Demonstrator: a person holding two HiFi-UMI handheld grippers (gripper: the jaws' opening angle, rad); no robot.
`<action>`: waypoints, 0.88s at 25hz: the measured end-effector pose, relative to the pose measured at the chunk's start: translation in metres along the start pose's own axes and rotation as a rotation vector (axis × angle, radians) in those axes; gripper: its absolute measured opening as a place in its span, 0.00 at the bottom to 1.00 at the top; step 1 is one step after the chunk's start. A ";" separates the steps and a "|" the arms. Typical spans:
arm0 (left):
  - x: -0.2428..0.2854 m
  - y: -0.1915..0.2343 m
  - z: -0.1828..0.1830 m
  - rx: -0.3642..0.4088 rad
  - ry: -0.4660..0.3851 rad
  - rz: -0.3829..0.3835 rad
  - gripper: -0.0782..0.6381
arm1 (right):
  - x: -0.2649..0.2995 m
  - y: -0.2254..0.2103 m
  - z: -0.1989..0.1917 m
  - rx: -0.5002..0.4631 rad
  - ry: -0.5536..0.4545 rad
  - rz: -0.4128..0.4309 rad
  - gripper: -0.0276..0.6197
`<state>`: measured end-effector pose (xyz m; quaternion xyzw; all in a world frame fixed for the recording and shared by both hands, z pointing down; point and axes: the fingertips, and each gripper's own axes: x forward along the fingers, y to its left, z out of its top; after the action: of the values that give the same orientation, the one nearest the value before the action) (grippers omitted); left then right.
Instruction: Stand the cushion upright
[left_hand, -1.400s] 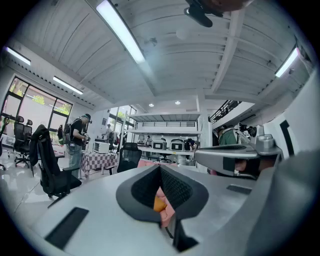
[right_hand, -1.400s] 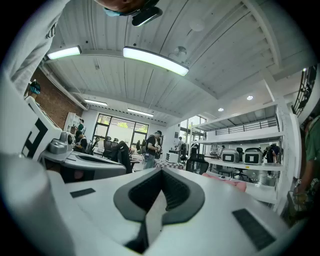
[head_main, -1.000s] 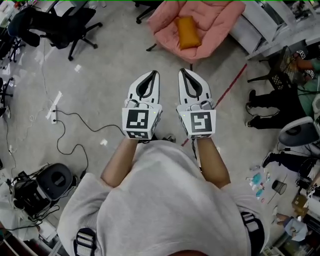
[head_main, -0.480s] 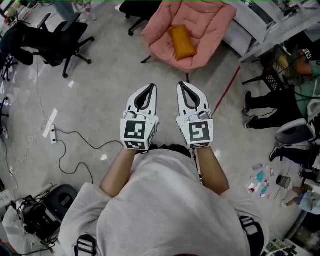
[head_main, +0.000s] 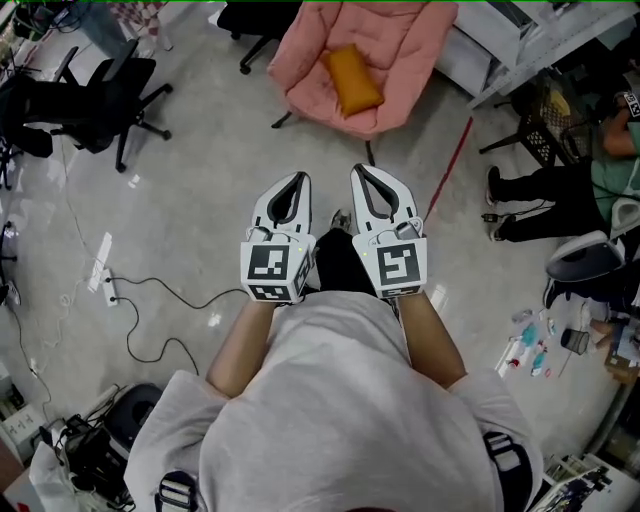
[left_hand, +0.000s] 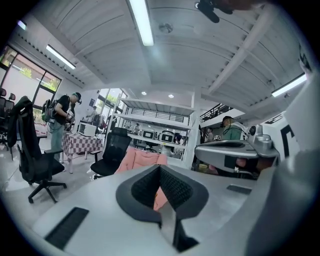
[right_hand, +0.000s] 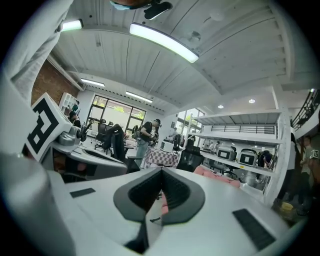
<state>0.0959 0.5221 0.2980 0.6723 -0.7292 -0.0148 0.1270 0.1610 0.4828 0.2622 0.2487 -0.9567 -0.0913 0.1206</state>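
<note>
Cushion (head_main: 350, 80) lying on pink chair (head_main: 405, 50), well beyond left claw (head_main: 298, 178), right claw (head_main: 363, 170).

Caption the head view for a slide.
Left gripper and right gripper, jaws shut, empty, point toward the orange cushion lying on the pink chair.

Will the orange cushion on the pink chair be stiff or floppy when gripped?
The orange cushion looks plump, so it probably sags and feels light. On the padded pink chair it may flop over once stood.
</note>
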 end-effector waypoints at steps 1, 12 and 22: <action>0.007 -0.002 -0.002 0.001 0.002 -0.002 0.13 | 0.003 -0.006 -0.004 -0.001 0.002 -0.002 0.05; 0.101 0.022 -0.001 0.027 0.053 0.011 0.13 | 0.072 -0.077 -0.026 0.019 0.024 0.003 0.05; 0.219 0.025 -0.016 0.070 0.184 -0.053 0.13 | 0.148 -0.165 -0.069 0.012 0.102 -0.011 0.05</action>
<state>0.0609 0.3119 0.3547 0.6939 -0.6964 0.0692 0.1693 0.1296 0.2589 0.3172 0.2592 -0.9484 -0.0736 0.1670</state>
